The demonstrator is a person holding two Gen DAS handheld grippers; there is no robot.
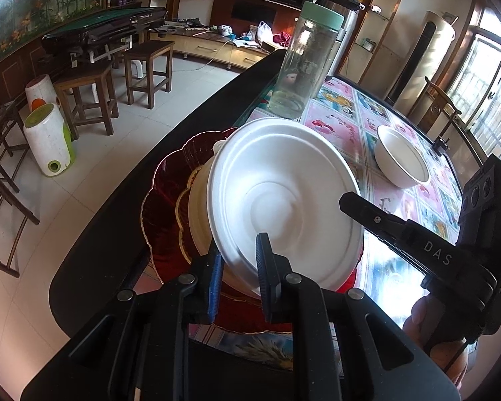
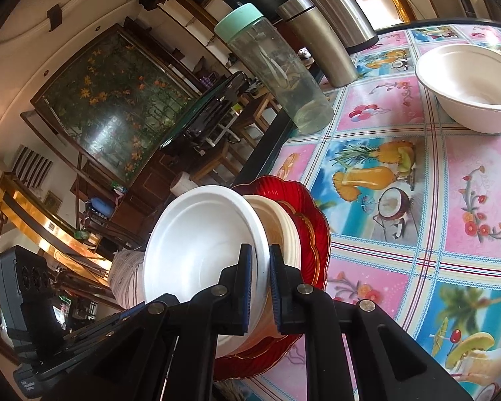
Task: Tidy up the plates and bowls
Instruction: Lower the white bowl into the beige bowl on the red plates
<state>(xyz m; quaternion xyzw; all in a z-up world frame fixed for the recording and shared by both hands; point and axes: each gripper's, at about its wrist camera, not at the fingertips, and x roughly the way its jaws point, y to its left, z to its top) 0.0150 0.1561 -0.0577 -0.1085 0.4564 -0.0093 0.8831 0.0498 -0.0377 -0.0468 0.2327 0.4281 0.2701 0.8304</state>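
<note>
Near the table's left edge, a red scalloped plate (image 1: pixel 163 200) carries a stack of white bowls (image 1: pixel 200 220). Over that stack a white foam bowl (image 1: pixel 284 200) is tilted on its side. Its rim is pinched at the near side by the left gripper (image 1: pixel 238 274), and the right gripper (image 2: pixel 259 287) is pressed together on the same rim from the other side. Further right, a second white bowl (image 1: pixel 402 157) sits upright and apart on the flowered tablecloth (image 2: pixel 417 200). Behind stand a clear bottle (image 1: pixel 300 63) and a steel flask (image 2: pixel 317 40).
</note>
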